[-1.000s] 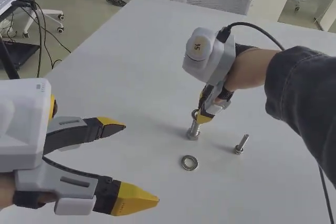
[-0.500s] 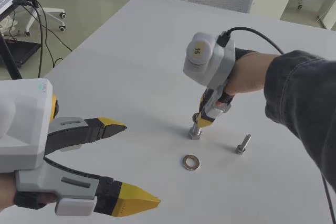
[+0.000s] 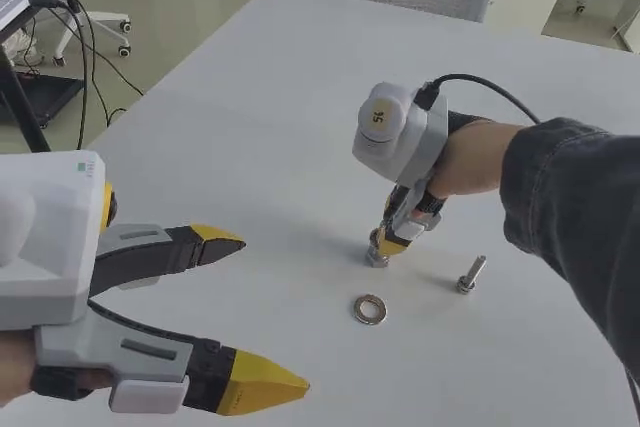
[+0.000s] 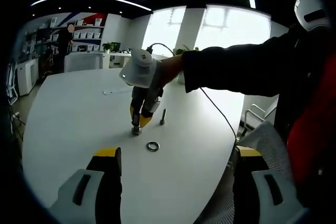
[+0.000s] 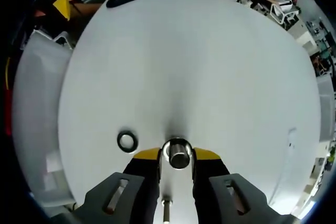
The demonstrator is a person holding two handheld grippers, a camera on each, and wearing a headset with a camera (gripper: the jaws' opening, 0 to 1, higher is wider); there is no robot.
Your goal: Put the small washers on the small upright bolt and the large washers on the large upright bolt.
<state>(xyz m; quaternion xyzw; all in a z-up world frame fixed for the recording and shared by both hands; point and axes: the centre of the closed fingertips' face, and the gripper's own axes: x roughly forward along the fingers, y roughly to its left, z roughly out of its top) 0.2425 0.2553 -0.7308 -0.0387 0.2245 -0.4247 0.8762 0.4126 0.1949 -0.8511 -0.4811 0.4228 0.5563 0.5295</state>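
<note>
One large washer point(image 3: 370, 309) lies loose on the worktop point(image 3: 250, 127). Right gripper point(image 3: 385, 245) fingers flank the large upright bolt's point(image 5: 179, 156) top (grip indeterminate); left gripper point(image 3: 268, 312) fingers spread wide.

Round yellow sticker point(image 3: 377, 117) atop the right gripper point(image 3: 385, 244) housing, rotated digits, seemingly 15

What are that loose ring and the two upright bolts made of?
The ring looks like steel: grey, with a bright sheen on its flat face. The large bolt and the small bolt show the same silvery shine, so probably steel too, perhaps plated; the pictures cannot settle that.
</note>
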